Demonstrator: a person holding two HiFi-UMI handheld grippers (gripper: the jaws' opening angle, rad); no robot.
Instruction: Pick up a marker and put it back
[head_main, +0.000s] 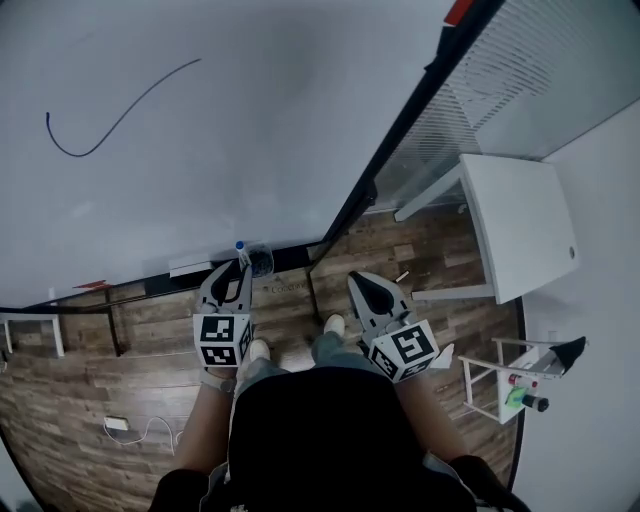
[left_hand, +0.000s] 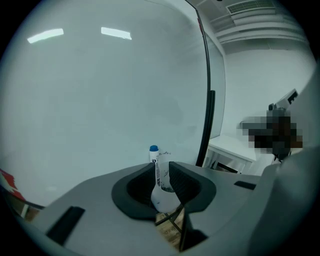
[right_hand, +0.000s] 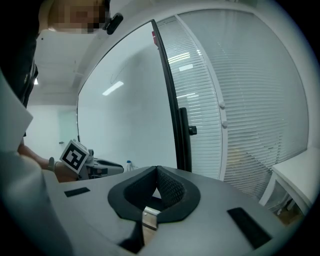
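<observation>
Presently: left gripper (head_main: 239, 268) is clamped on the marker (left_hand: 157, 171). Its blue cap is up and its body near upright, just in front of the whiteboard (head_main: 250, 120), close to its lower edge.

Risk, as I judge it: the barrel is pinched at one spot only. It could pivot or slip in the pads on the way to the ledge (head_main: 130, 291) under the whiteboard, or miss it and drop.

Right gripper (right_hand: 156, 172): jaws together, nothing between, held off the whiteboard's right frame. Both forearms are low and forward, grippers aimed at the whiteboard.

1. Between jaws of left gripper (head_main: 240, 266): marker (left_hand: 156, 167), just before whiteboard (head_main: 200, 120).
2. Right of left gripper: right gripper (head_main: 358, 284), over floor (head_main: 70, 400).
3. Right of whiteboard: table (head_main: 520, 225), well apart from the 2 grippers.
</observation>
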